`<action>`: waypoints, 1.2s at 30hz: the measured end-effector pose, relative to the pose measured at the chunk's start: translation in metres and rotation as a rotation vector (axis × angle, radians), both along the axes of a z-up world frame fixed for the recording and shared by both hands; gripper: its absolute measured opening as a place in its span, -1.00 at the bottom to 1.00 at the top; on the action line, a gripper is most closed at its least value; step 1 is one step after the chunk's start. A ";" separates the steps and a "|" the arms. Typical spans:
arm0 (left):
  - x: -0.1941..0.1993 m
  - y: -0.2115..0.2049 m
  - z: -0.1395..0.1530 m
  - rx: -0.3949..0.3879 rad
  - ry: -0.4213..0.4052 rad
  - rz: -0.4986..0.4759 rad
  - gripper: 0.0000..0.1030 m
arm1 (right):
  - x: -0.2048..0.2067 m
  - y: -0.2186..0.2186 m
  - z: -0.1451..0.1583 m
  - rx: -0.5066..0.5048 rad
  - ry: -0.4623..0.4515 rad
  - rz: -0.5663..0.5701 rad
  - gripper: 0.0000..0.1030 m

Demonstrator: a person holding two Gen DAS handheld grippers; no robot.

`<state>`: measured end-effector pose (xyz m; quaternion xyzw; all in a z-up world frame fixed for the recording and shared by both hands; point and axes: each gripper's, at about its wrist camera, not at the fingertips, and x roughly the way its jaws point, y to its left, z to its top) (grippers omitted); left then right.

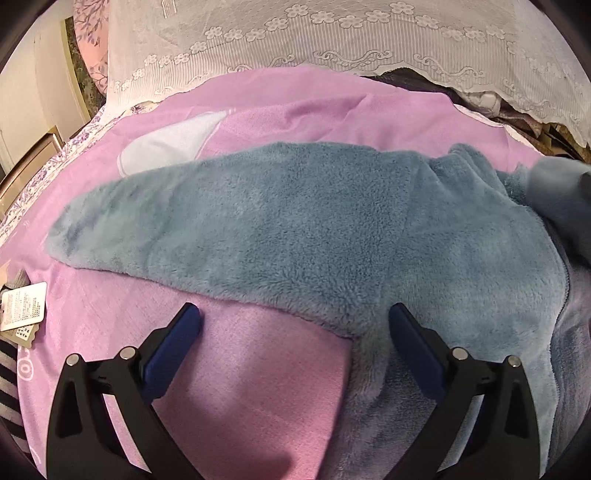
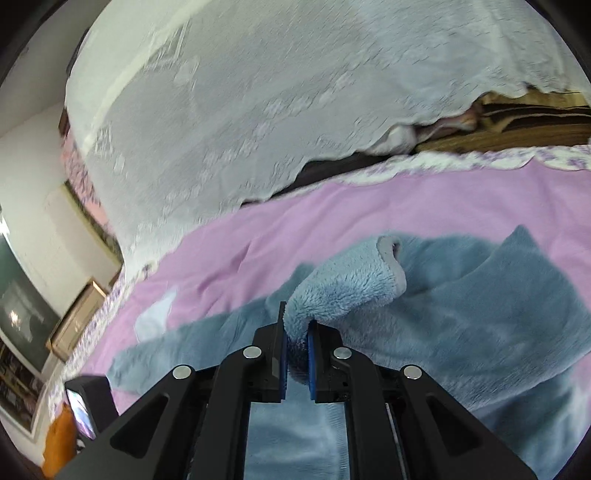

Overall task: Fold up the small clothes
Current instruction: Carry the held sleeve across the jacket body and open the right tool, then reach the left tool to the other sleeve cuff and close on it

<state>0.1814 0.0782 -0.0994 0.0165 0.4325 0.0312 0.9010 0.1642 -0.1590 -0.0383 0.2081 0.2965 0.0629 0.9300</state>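
Observation:
A small blue-grey fleece garment (image 1: pixel 295 225) lies spread on a pink blanket (image 1: pixel 255 373); one sleeve stretches out to the left. My left gripper (image 1: pixel 293 321) is open, low over the sleeve's near edge where it meets the body, holding nothing. In the right wrist view my right gripper (image 2: pixel 297 328) is shut on the garment's other sleeve (image 2: pixel 347 284), lifted above the garment's body (image 2: pixel 480 325) with the cuff curling away from me.
A white lace cover (image 1: pixel 332 33) hangs at the back over dark bedding. A white paper tag (image 1: pixel 24 306) lies at the blanket's left edge. A small device with a lit screen (image 2: pixel 85 406) sits low left in the right wrist view.

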 end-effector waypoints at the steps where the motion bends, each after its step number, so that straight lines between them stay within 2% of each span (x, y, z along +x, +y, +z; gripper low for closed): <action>1: 0.001 0.000 0.000 -0.002 0.001 0.002 0.92 | 0.002 0.005 -0.005 -0.013 0.012 0.009 -0.83; 4: 0.003 -0.002 0.000 -0.002 0.004 0.008 0.92 | 0.007 0.011 -0.016 -0.015 0.039 0.026 -0.83; 10: 0.006 -0.005 0.000 0.004 0.003 0.011 0.92 | 0.014 0.030 -0.016 -0.022 0.038 0.073 -0.83; 12: 0.006 -0.004 0.000 0.000 0.003 0.011 0.92 | 0.019 0.037 -0.022 -0.035 0.070 0.103 -0.76; 14: 0.006 -0.004 0.000 -0.002 0.002 0.010 0.92 | 0.026 0.043 -0.035 -0.050 0.140 0.154 -0.54; 17: 0.006 -0.003 0.000 -0.004 0.002 0.009 0.92 | 0.026 0.046 -0.042 -0.052 0.178 0.185 -0.51; 19: 0.006 -0.003 0.000 -0.006 0.002 0.008 0.92 | 0.020 0.042 -0.035 -0.027 0.162 0.219 -0.45; 23: 0.006 -0.003 0.001 -0.007 0.003 0.008 0.92 | -0.001 0.021 0.001 0.006 0.043 0.264 -0.44; 25: 0.005 -0.003 0.001 -0.004 0.002 0.007 0.92 | -0.005 0.002 0.015 0.000 0.000 0.212 -0.44; 27: 0.005 -0.003 0.001 -0.003 0.002 0.007 0.92 | -0.004 -0.014 0.015 -0.031 -0.003 0.124 -0.45; 31: 0.005 -0.004 0.001 -0.001 0.003 0.006 0.92 | 0.016 -0.028 -0.017 -0.116 0.122 0.005 -0.47; 34: 0.005 -0.003 0.001 -0.002 0.005 0.004 0.92 | 0.034 -0.023 -0.055 -0.121 0.272 0.047 -0.43; 36: 0.005 -0.004 0.001 -0.001 0.007 0.002 0.92 | 0.033 -0.016 -0.055 -0.174 0.255 0.043 -0.43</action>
